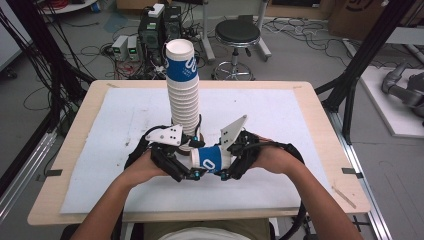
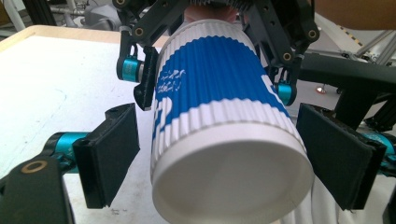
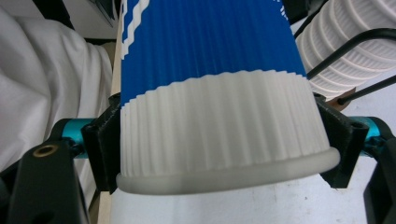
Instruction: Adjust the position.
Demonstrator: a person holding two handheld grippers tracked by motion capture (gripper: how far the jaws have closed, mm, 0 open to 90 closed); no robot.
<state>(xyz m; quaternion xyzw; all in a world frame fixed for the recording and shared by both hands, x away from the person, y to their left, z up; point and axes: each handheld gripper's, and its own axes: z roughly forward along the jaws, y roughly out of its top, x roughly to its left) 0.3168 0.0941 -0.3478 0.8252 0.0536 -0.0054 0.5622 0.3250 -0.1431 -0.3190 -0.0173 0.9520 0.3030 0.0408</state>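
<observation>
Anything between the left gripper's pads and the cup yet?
No. In the left gripper view the cup sits between the left gripper pads with bare gaps either side; the right gripper clamps it.

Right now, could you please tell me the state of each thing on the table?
Loose cup: lying level, above the mat, clamped near its rim.
Right gripper: shut on the loose cup.
Left gripper: open, pads beside the cup's base, not touching.
Cup stack: upright on the mat.
</observation>
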